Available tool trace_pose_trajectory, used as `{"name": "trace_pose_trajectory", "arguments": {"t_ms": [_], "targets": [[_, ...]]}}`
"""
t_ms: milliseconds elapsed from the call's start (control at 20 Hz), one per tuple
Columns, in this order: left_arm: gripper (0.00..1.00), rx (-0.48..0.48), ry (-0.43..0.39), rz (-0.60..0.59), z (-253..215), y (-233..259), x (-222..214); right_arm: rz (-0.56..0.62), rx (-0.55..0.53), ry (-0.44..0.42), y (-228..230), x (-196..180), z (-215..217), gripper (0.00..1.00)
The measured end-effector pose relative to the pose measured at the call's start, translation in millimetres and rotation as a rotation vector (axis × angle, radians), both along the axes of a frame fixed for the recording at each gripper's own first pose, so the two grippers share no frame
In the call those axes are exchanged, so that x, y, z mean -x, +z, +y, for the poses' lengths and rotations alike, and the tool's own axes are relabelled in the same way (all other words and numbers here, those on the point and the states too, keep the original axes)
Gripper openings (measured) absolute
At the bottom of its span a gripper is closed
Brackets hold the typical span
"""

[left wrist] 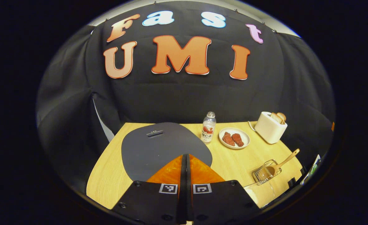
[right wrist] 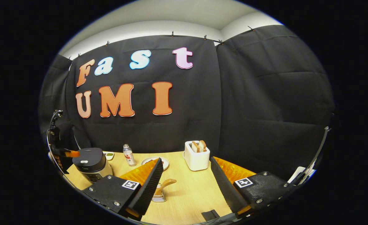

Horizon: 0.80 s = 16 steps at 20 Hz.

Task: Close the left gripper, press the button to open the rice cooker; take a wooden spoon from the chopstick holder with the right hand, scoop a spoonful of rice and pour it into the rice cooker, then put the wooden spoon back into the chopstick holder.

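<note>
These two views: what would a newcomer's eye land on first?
In the left gripper view, the shut left gripper hangs over the rice cooker and its closed dark lid. In the right gripper view, the open right gripper frames the wooden spoon standing in its holder, toaster behind.

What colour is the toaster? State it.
White toaster, with toast in its slots; it shows best in the right gripper view.

Left gripper view: close above rice cooker (left wrist: 162,147). Right gripper view: farther back. Both face toaster (right wrist: 196,155).
</note>
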<state>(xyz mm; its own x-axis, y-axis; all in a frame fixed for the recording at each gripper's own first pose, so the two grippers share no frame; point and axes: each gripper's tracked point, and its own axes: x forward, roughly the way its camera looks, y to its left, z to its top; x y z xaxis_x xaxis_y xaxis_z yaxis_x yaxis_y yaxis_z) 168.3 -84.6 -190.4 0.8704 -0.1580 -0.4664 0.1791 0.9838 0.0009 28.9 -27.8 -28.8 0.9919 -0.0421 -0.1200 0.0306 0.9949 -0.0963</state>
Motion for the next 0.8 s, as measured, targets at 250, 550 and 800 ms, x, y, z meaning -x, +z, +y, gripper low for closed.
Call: {"name": "trace_pose_trajectory", "arguments": {"t_ms": [250,550,800], "targets": [[0.04,-0.002,0.006,0.051,-4.7,-27.8,-6.7,0.018,0.008,-0.047,-4.8,5.3,-19.0,0.95],[0.01,-0.013,0.037,0.058,-1.3,-41.0,-10.7,0.026,-0.007,-0.073,-6.9,5.6,-30.7,0.95],[0.05,-0.046,0.047,0.075,-0.5,-49.1,-6.2,0.033,-0.003,-0.059,-11.5,3.7,-28.6,0.95]]}}
